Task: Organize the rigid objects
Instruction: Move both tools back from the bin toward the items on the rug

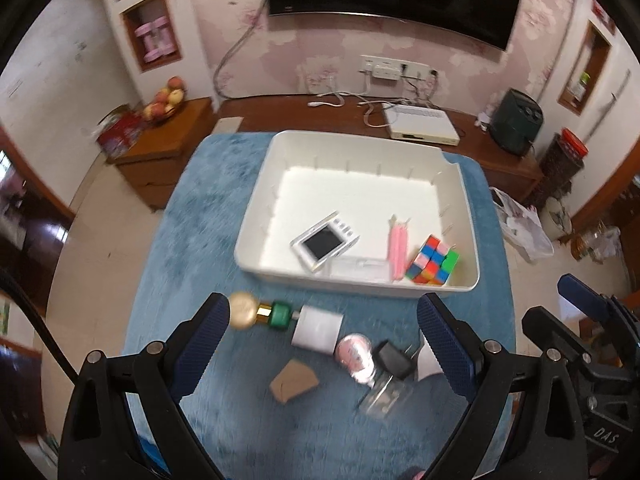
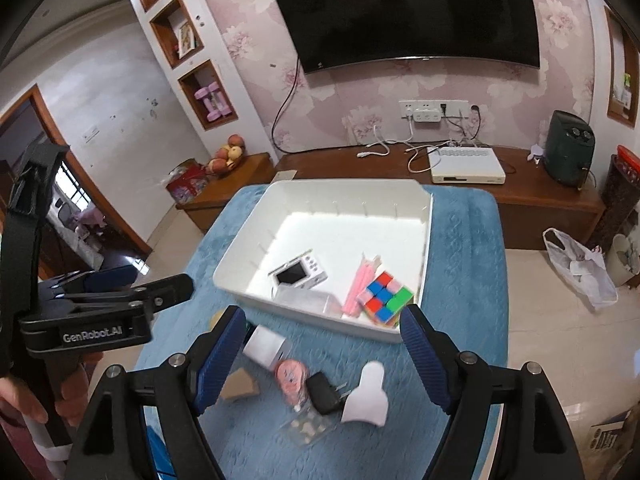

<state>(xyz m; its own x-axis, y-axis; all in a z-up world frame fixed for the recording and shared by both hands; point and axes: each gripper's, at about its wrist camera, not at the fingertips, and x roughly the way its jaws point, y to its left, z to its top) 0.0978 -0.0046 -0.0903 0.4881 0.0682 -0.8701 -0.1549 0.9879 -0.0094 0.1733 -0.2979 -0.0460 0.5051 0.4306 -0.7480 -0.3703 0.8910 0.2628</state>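
A white bin [image 1: 256,248] stands on the blue mat [image 1: 180,280]. It holds a small white screen device [image 1: 324,242], pink sticks [image 1: 398,248] and a colour cube [image 1: 434,262]. In front of it lie a gold-capped green bottle [image 1: 260,312], a white box [image 1: 318,328], a pink round item [image 1: 354,354], a black key [image 1: 394,358], a brown card piece [image 1: 294,384] and a clear case [image 1: 384,398]. My left gripper [image 1: 324,344] hangs open above these loose items. My right gripper [image 2: 324,356] is open too, above the key [image 2: 324,394] and a white heart-shaped piece [image 2: 368,398].
A wooden TV bench [image 2: 540,200] with a white set-top box [image 2: 466,166] and cables runs behind the mat. A fruit bowl [image 2: 226,158] sits on a side cabinet at the left. A plastic bag [image 2: 580,268] lies on the floor at the right. A hand [image 2: 24,404] grips the left tool's handle.
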